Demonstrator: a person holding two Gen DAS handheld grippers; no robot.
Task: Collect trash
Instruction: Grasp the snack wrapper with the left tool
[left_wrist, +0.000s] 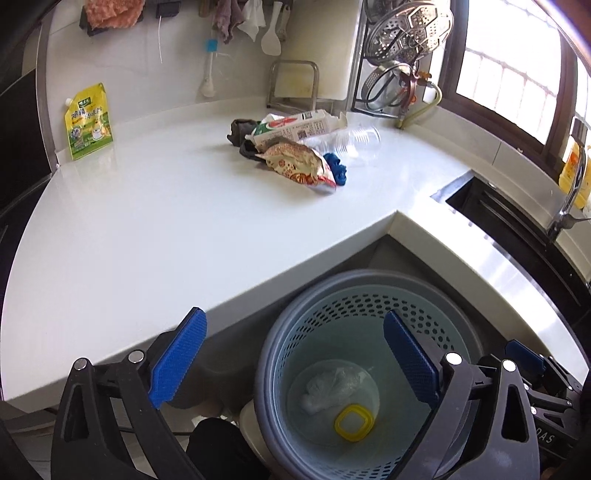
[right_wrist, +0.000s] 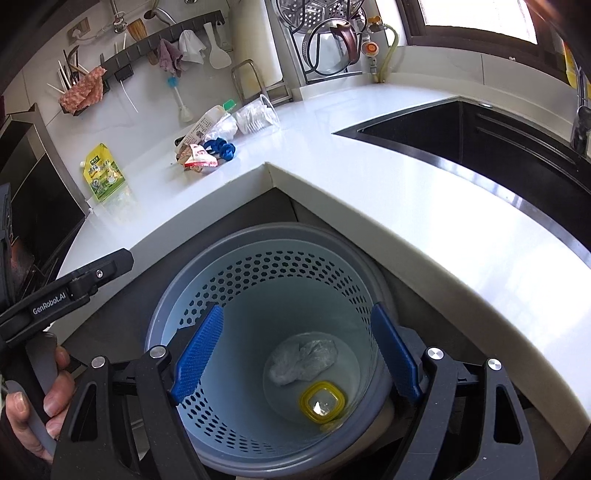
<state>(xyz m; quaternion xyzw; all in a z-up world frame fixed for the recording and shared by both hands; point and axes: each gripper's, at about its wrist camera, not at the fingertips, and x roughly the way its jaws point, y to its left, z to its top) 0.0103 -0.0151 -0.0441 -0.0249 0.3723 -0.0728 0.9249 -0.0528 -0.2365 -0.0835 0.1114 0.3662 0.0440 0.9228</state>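
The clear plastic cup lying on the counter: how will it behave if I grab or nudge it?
The clear plastic cup lies on its side, so a nudge would probably roll it. Its thin, ribbed see-through wall suggests it is light and may crumple under a firm squeeze. It touches the milk carton, which may shift with it.

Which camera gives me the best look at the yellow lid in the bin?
The right wrist view: the yellow lid lies unobstructed on the bin floor, between the open right gripper fingers. The left wrist view shows it too, smaller and washed out, near the left gripper finger.
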